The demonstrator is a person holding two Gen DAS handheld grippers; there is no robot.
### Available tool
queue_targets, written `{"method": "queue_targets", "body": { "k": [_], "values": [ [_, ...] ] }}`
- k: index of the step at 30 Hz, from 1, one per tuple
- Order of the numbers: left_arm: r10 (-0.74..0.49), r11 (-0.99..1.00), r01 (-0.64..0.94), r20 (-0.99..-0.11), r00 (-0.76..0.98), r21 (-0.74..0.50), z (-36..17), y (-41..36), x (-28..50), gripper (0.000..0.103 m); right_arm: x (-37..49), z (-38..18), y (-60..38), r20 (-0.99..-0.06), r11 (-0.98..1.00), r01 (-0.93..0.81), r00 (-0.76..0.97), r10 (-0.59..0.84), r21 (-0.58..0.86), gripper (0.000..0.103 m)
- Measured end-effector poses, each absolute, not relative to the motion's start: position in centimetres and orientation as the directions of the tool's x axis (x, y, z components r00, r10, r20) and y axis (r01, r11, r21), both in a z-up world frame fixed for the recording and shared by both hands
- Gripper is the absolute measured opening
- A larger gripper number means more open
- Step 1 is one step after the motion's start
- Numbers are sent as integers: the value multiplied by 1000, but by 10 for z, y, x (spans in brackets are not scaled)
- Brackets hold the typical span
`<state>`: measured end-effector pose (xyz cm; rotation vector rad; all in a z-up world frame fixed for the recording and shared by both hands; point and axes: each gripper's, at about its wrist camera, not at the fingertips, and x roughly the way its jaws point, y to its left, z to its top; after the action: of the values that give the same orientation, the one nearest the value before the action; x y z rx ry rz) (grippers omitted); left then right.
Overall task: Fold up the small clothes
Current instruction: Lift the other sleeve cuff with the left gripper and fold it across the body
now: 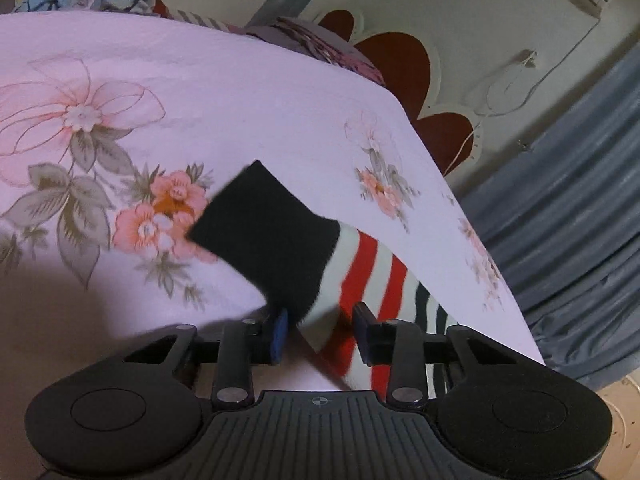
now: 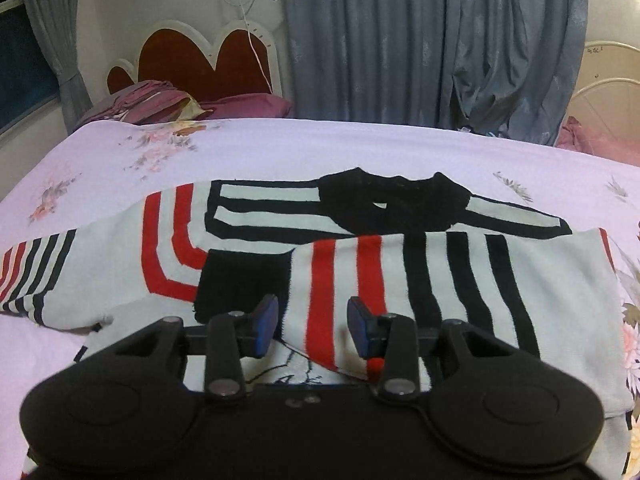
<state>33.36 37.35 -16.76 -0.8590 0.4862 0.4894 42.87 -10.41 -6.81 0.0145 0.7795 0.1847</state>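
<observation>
While striped sweater [image 2: 360, 264] lies spread, print unreadable.

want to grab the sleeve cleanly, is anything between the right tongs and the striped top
Nothing visible. The right tongs hang open right over the striped top on the floral bedsheet, with only its own folded-over sleeve beneath them.

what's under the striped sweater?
The sweater lies on a pink floral bedsheet, visible all around it. One sleeve is folded across the body, covering part of the front. The sheet beneath the sweater is hidden.
</observation>
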Motion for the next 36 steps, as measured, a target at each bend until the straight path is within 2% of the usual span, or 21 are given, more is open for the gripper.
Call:
{"method": "queue_targets", "body": {
  "k": [6, 9, 10, 15, 18, 29, 36],
  "values": [
    [193, 526, -567, -560, 805, -634, -174, 397, 345, 34, 430, -68, -101, -706, 986, -150, 690, 156, 72, 37],
    [190, 528, -582, -581, 791, -618, -175, 403, 348, 11, 432, -70, -104, -714, 989, -131, 686, 142, 70, 37],
    [183, 523, -574, -575, 798, -630, -176, 406, 343, 6, 433, -71, -104, -719, 990, -124, 683, 130, 61, 37],
    [247, 635, -548, -529, 812, -544, -153, 386, 343, 4, 435, -74, -112, -742, 995, -95, 666, 78, 19, 37],
    [230, 716, -488, -492, 840, -499, -131, 362, 352, 4, 434, -74, -119, -743, 996, -84, 665, 73, 23, 37],
    [-26, 950, -131, -492, 870, -283, -81, 197, 442, 4, 426, -67, -162, -734, 998, -39, 676, 70, 58, 38],
    [-172, 984, 113, -568, 805, -138, -79, 47, 483, 4, 416, -64, -209, -722, 994, 28, 690, 55, 102, 38]
  ]
}}
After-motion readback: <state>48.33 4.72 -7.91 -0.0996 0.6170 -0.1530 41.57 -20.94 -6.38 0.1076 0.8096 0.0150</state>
